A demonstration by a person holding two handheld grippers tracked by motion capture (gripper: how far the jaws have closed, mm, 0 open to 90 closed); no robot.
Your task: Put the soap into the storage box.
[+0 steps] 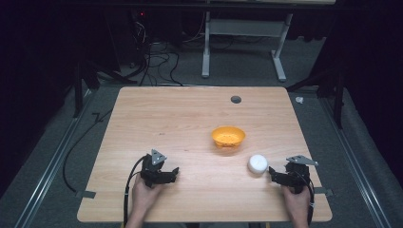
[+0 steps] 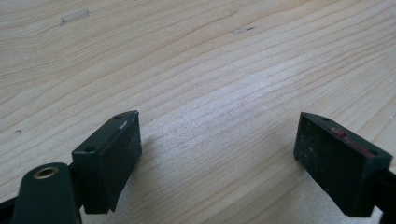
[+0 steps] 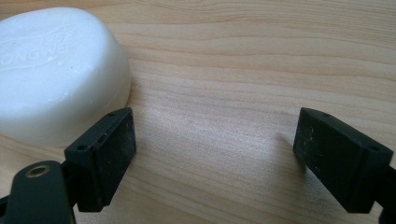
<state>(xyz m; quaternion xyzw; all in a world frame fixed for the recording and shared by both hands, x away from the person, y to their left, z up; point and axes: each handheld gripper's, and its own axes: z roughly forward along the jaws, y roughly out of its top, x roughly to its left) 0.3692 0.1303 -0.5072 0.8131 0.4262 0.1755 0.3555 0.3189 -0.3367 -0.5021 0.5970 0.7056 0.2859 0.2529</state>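
Observation:
A white bar of soap (image 1: 257,164) lies on the wooden table (image 1: 190,118), just in front and to the right of an orange bowl (image 1: 228,137). My right gripper (image 1: 274,175) rests low on the table beside the soap, open, its jaws wide apart over bare wood. In the right gripper view the soap (image 3: 56,70) sits just outside the left jaw, and nothing lies within the open gripper (image 3: 215,158). My left gripper (image 1: 172,174) is at the front left of the table, also open. The left gripper (image 2: 217,163) has only bare table between its jaws.
A small grey disc (image 1: 235,99) is set into the table near the far edge. Cables (image 1: 157,61) and a white desk frame (image 1: 242,42) stand on the floor beyond. Strips of tape (image 1: 85,194) stick to the table's front side edges.

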